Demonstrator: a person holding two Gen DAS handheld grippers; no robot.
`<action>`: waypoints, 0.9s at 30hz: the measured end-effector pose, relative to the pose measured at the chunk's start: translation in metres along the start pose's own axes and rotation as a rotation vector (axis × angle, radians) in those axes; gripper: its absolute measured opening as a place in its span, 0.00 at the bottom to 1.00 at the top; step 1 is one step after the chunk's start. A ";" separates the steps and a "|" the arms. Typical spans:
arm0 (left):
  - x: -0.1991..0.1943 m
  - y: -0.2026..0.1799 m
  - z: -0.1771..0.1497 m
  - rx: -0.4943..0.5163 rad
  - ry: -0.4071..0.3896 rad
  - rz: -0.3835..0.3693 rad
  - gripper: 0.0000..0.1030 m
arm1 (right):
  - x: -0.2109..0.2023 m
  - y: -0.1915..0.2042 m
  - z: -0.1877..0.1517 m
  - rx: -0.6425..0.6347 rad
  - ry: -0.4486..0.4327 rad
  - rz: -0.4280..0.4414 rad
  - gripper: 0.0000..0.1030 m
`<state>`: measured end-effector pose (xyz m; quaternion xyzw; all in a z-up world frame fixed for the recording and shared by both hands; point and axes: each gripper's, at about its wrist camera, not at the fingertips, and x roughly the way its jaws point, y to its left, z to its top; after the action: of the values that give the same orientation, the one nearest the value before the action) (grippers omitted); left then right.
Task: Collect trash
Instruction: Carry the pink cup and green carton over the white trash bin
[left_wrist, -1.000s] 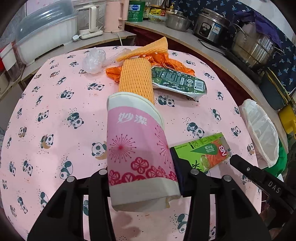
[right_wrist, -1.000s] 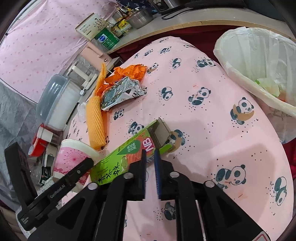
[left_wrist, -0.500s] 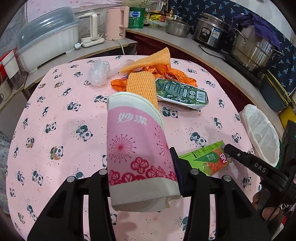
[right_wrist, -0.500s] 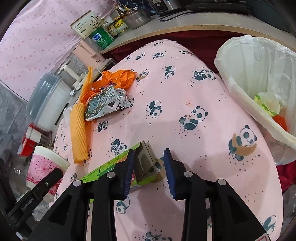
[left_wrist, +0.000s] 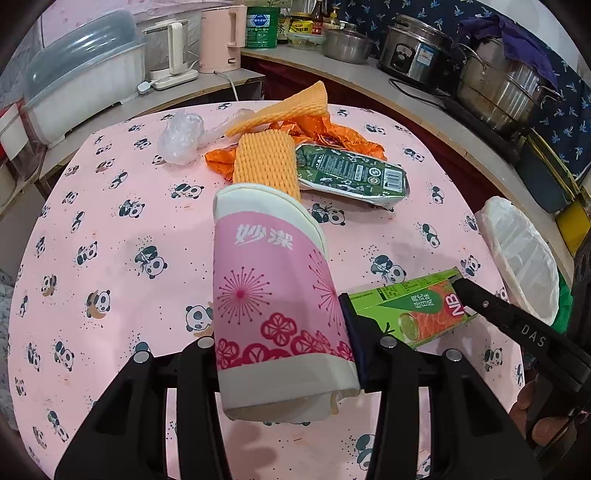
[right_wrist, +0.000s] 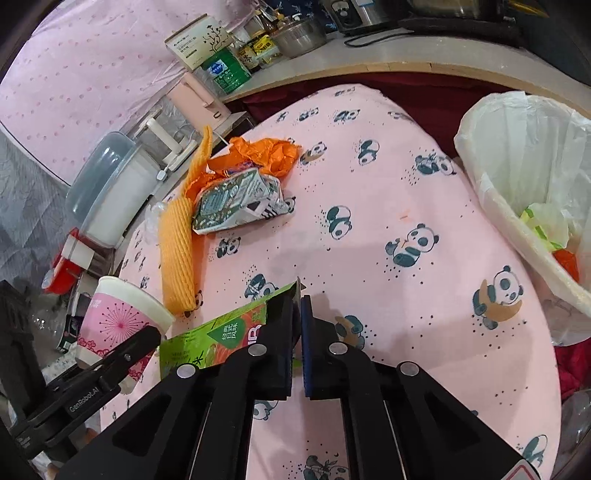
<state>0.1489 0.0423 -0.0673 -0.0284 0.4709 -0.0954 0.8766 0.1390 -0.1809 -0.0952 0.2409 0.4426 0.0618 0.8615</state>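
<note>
Left gripper: closed on a pink paper cup, which was held tilted above the panda-print tablecloth.

Far side of the table, left to right: a clear plastic wad; a yellow foam net, lying against orange wrappers; a crushed green carton, lying partly on the wrappers.

Right gripper: fingers pressed together on the end flap of a green juice box, which was held just above the cloth, beside the cup.

Bin: white-lined, set off the table's right edge, with scraps seen inside.

Counter: pots and a kettle were noted behind.
</note>
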 end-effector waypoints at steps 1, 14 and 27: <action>-0.002 -0.001 0.000 0.004 -0.006 -0.002 0.41 | -0.006 0.002 0.002 -0.006 -0.017 -0.006 0.04; -0.032 -0.069 0.011 0.117 -0.070 -0.065 0.41 | -0.111 -0.009 0.031 -0.033 -0.277 -0.150 0.02; -0.019 -0.180 0.025 0.279 -0.061 -0.174 0.41 | -0.189 -0.077 0.056 0.064 -0.458 -0.265 0.02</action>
<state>0.1335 -0.1313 -0.0126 0.0503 0.4220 -0.2345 0.8743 0.0616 -0.3293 0.0346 0.2156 0.2656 -0.1218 0.9317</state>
